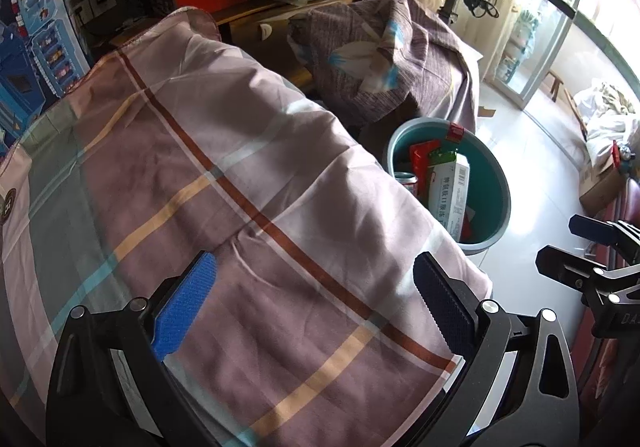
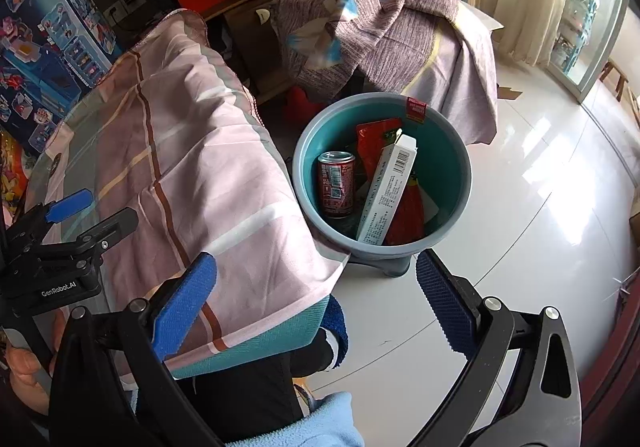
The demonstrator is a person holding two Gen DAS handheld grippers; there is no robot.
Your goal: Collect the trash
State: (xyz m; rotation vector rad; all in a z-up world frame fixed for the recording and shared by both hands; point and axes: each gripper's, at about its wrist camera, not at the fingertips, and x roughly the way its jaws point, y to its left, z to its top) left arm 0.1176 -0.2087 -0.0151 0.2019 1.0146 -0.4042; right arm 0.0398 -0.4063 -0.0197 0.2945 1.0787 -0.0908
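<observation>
The left gripper (image 1: 316,307) has its fingers (image 1: 184,305) spread wide and empty, touching nothing, hovering over the plaid cloth (image 1: 208,175) that drapes the bench. The right gripper (image 2: 316,307) has its fingers (image 2: 182,307) spread just as wide, also holding nothing, poised past the bench's right near corner above the white floor (image 2: 540,215). Both point forward and down. Far and slightly right of the right gripper, on the floor just beside the bench, stands the teal bucket (image 2: 452,151). Inside it lies the trash: a red can (image 2: 336,185) upright at the left, a white carton (image 2: 386,191) leaning across the middle, and red wrappers (image 2: 376,139) behind and beneath it.
</observation>
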